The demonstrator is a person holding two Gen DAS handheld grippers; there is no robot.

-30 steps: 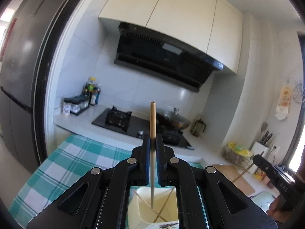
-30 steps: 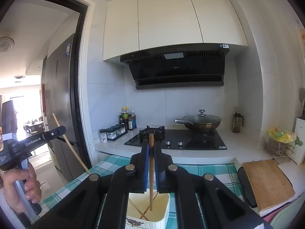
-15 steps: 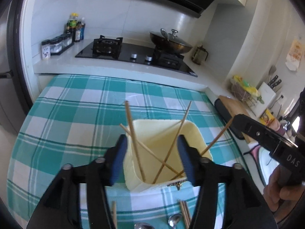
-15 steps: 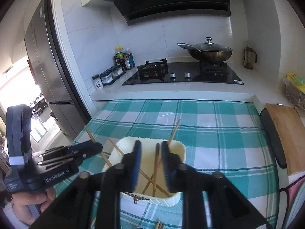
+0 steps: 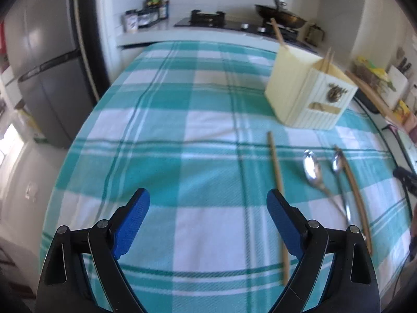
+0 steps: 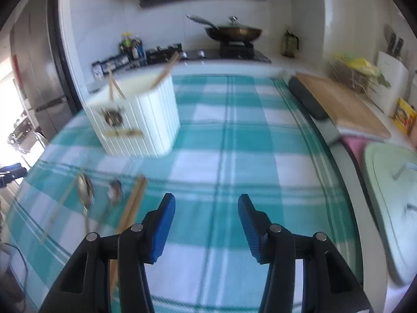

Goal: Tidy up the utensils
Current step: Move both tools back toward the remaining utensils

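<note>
Wooden chopstick lies beside left tool.

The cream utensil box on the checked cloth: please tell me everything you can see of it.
The cream utensil box is a tall, open-topped container with ribbed walls that look like plastic. One face bears a small dark ornament above a gold strip. It stands upright on the teal-and-white checked tablecloth, beyond the loose spoons. Several wooden chopsticks lean inside, tips above the rim. No gripper touches it.

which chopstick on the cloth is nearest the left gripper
The lone chopstick lying left of the two spoons; its near end runs beside the left gripper's right finger. The other loose chopstick lies beyond the spoons.
</note>
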